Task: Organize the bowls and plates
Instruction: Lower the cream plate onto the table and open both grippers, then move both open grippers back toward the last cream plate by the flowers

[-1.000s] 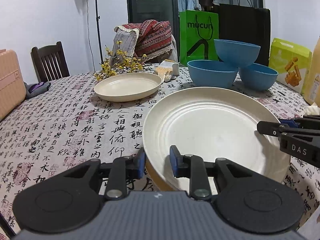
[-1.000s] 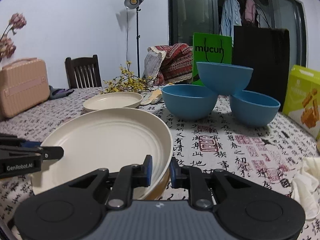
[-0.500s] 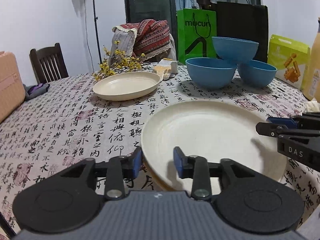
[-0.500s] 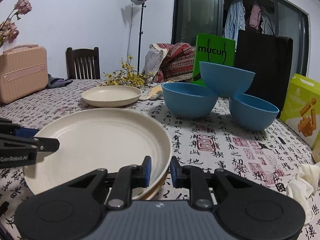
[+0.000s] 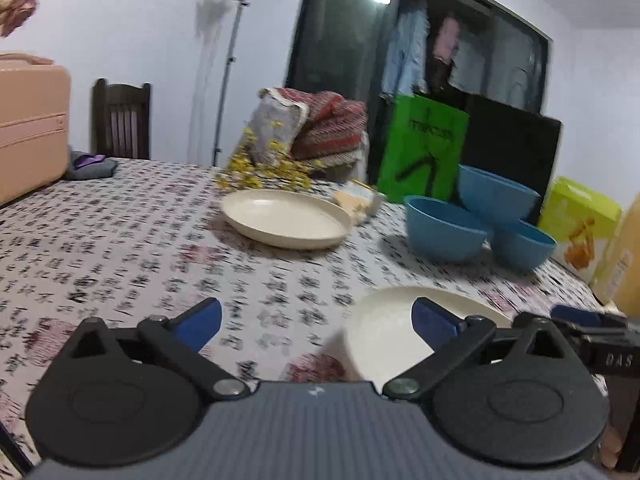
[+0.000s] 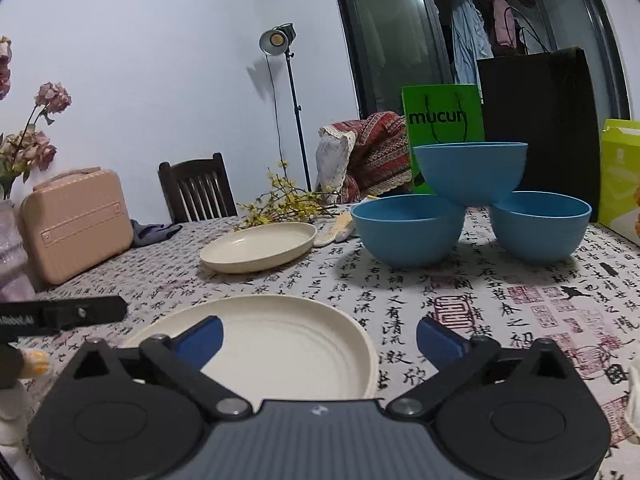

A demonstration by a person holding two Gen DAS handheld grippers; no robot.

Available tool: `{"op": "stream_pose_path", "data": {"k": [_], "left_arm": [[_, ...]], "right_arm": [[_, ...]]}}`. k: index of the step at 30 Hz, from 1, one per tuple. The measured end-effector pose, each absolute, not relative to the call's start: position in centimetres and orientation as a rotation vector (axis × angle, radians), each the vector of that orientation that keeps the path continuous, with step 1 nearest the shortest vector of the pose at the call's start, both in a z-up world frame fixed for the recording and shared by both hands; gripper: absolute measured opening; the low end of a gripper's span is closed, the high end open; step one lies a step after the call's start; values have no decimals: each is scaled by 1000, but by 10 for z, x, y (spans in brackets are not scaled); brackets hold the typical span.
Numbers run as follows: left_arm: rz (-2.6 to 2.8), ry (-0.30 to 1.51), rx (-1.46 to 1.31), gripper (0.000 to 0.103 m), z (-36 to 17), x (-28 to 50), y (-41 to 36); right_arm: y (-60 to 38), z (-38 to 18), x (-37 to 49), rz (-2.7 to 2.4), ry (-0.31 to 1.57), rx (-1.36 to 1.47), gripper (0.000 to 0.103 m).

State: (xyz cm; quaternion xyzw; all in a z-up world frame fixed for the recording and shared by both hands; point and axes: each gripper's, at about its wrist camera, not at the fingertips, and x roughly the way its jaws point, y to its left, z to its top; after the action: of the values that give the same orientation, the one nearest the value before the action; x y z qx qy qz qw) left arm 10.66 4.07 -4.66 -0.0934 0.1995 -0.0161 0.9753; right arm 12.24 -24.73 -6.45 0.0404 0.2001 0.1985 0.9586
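Both hand-held grippers, left (image 5: 316, 316) & right (image 6: 318, 334), are spread, holding nothing. Next I approach far plate (image 6: 258, 247) low, pinch rim w/ care, then stack on near plate (image 6: 280, 344).

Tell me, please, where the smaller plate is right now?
In the right wrist view, the smaller plate sits mid-table, left of the blue bowls, just before the yellow flowers.

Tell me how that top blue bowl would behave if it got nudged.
The top bowl sits only on the rims of two lower bowls, so it would likely tip or slide off. It looks like stiff, light plastic and probably wouldn't break.
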Motion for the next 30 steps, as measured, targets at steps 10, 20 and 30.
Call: {"op": "stream_pose_path", "data": {"k": [10,20,30], "left_arm": [[69,376,-233,103,-51,121,91],[88,321,-167,103,-62,110,80],[99,337,-146,103,-62,112,77]], "right_arm": [[-248,-75,127,394,398,139,103],[-263,-77,124,337,356,229,103],[-263,-80,130,310,382,237,103]]}}
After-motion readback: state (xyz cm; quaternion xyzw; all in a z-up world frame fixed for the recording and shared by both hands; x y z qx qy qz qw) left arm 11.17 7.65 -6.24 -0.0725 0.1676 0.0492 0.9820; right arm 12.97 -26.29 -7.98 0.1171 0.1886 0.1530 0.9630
